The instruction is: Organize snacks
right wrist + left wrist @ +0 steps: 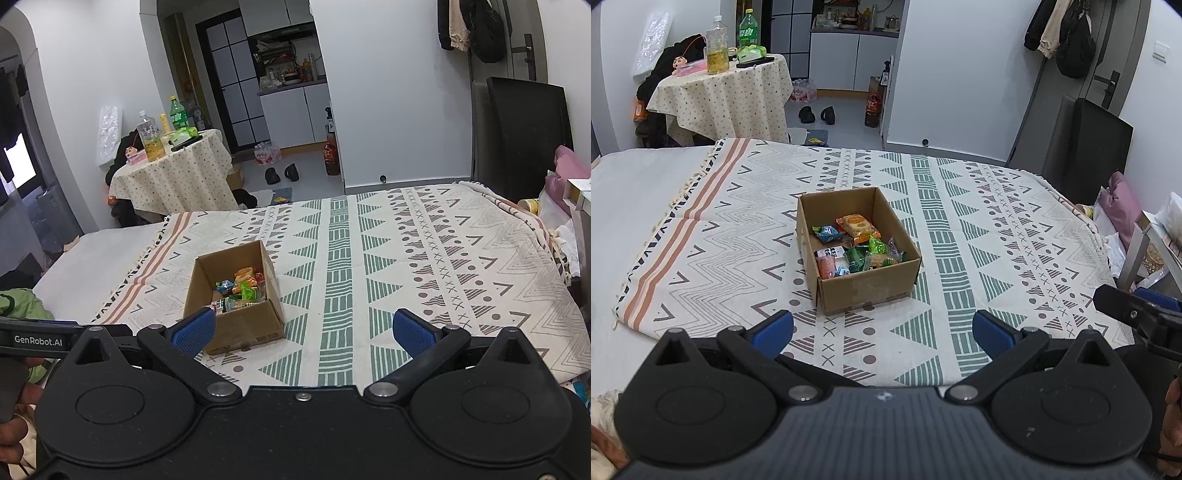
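Observation:
An open cardboard box (868,291) (242,326) stands on a patterned cloth (979,229) (406,258) spread over a bed. Inside lie several wrapped snacks: an orange packet (857,224) (244,274), green wrappers (875,246) (246,291), a blue one (825,232) and a pink one (827,266). My left gripper (882,332) hovers open just in front of the box, nothing between its blue pads. My right gripper (303,330) is open too, with the box by its left pad (195,328). The right gripper's body shows at the left wrist view's right edge (1134,310).
Behind the bed stands a small round table (724,92) (173,173) with bottles and packets on a dotted cloth. Shoes (816,114) lie on the floor beyond. Pink bedding (1119,206) and a shelf edge are at the right; a dark screen (524,136) stands at the bed's far right.

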